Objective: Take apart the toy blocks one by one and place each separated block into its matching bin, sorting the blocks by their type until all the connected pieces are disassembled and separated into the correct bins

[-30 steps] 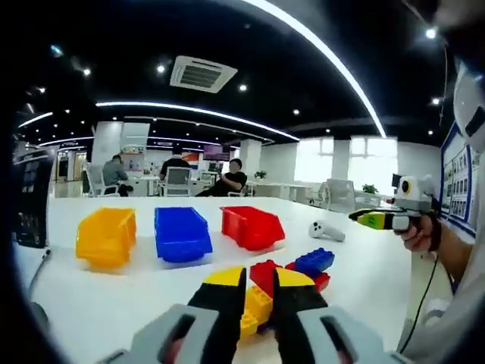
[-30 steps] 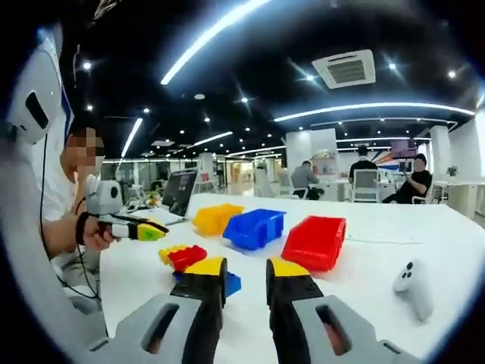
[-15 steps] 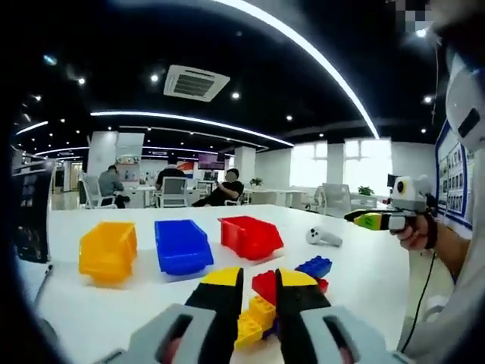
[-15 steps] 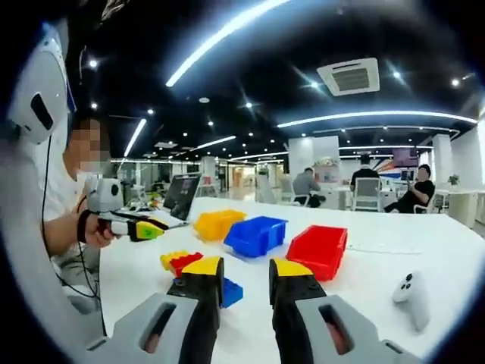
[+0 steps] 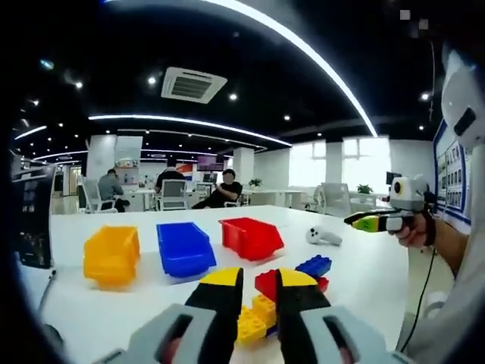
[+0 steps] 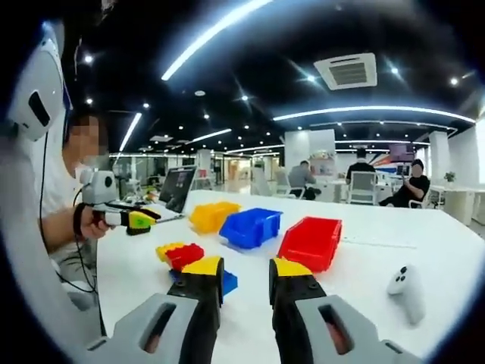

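In the left gripper view the left hand-held gripper [image 5: 259, 284] rises from the bottom with its yellow-tipped jaws parted by a narrow gap and nothing between them; just beyond the tips, on the white desk [image 5: 364, 280], lies the cluster of joined toy blocks [image 5: 292, 284], yellow pieces nearest, a red piece in the middle and a blue piece at its far right end; farther back three bins stand in a row, the yellow bin [image 5: 111, 255], the blue bin [image 5: 185, 247] and the red bin [image 5: 251, 236], close beside one another; a white controller [image 5: 323, 236] lies to the right of the red bin; at the right edge a person's hand holds the right hand-held gripper [image 5: 362, 222] above the desk, and whether its jaws are apart there I cannot tell.

In the right gripper view that gripper's own jaws stand slightly apart and hold nothing; the block cluster lies just past the left jaw; the three bins stand beyond it; seated people and chairs [image 6: 364, 182] are in the far office.
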`<state>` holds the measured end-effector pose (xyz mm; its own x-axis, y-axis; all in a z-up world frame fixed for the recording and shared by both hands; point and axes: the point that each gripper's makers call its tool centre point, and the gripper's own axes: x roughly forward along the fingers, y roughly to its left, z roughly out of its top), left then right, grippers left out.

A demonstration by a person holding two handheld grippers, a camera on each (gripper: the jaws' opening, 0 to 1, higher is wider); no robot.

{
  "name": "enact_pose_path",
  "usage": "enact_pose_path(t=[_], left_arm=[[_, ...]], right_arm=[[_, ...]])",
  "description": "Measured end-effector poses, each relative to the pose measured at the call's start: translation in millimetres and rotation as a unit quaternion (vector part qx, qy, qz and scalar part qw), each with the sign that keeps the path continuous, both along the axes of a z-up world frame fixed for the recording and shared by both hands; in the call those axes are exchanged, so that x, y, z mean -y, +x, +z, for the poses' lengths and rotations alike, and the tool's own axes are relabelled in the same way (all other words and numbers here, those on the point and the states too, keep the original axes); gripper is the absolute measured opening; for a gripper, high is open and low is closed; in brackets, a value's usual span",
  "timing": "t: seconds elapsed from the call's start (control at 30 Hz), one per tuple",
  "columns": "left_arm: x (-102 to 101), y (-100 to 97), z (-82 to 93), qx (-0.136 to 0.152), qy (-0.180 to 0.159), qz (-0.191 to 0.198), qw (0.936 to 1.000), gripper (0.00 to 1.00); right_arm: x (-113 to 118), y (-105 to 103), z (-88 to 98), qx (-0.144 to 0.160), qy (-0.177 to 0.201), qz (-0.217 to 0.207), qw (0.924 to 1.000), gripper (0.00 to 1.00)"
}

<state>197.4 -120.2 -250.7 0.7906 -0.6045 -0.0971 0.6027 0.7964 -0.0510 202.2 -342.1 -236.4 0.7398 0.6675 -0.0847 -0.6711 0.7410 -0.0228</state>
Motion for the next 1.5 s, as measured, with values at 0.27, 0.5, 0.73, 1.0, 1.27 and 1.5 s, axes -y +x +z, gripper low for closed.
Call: enact_pose_path(t=[0.27,0.5,0.73,1.0,1.27,1.5], left_arm=[[6,0.5,-7.8,-0.013,0.013,-0.009,0.9998,0.19],[17,5.6,-6.9,-0.017,0.014,-0.022,0.9995,0.19],[41,16.3,-8.0,-0.023,0.022,-0.064,0.9974,0.19],[69,46.6,-8.6,-0.017,0.042,-0.060,0.9972,0.22],[69,54.7,-44.3,-0.056,0.103,-0.042,0.9923,0.13],[82,54.2,-36.6,-0.037,0.068,-0.049,0.9957,0.05]], right_arm=[[4,-2,1.0,-0.001,0.003,-0.001,1.0000,0.25],[-4,-3,-4.6,-0.012,-0.015,0.028,0.9994,0.26],[-22,4,-9.5,-0.018,-0.065,0.077,0.9947,0.28],[-20,30,-35.5,-0.217,0.153,0.007,0.9642,0.30],[-29,28,-61.5,-0.309,0.261,-0.026,0.9143,0.33],[-45,24,-76.4,-0.361,0.288,-0.023,0.8867,0.33]])
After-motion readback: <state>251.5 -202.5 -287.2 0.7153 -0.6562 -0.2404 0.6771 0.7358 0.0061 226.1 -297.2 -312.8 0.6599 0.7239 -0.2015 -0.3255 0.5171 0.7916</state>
